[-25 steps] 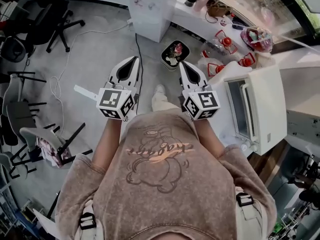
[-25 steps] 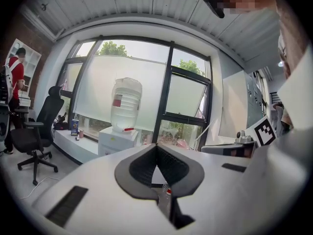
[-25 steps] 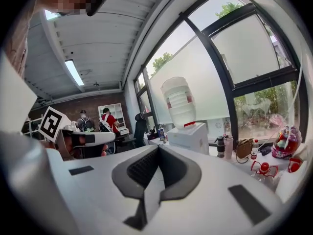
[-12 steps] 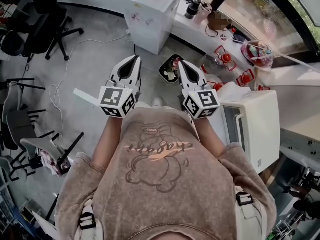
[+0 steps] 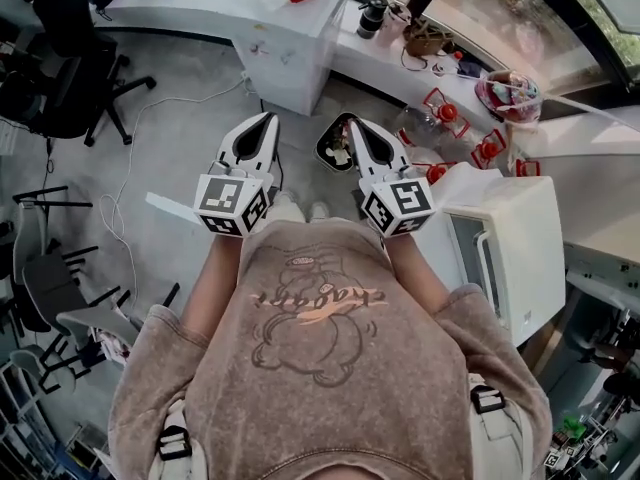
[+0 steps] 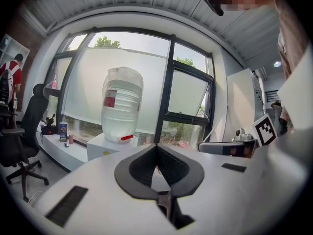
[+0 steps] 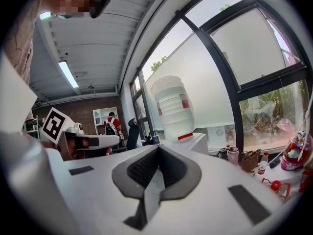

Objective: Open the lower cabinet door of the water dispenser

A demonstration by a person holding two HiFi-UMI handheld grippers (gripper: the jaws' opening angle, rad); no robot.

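Jaws are resting together, empty, on both the left gripper [image 5: 267, 120] and the right gripper [image 5: 358, 129], which are pointing toward the water dispenser [image 5: 290, 58], well apart from it.

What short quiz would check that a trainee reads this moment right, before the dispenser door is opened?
1. True or false: the right gripper holds something.
2. What stands on the water dispenser? A) a kettle B) a large water bottle C) a plant
3. Fill in: the jaws of the left gripper are ___.

Key: 1 false, it is shut and empty. 2 B. 3 together, with nothing between them.
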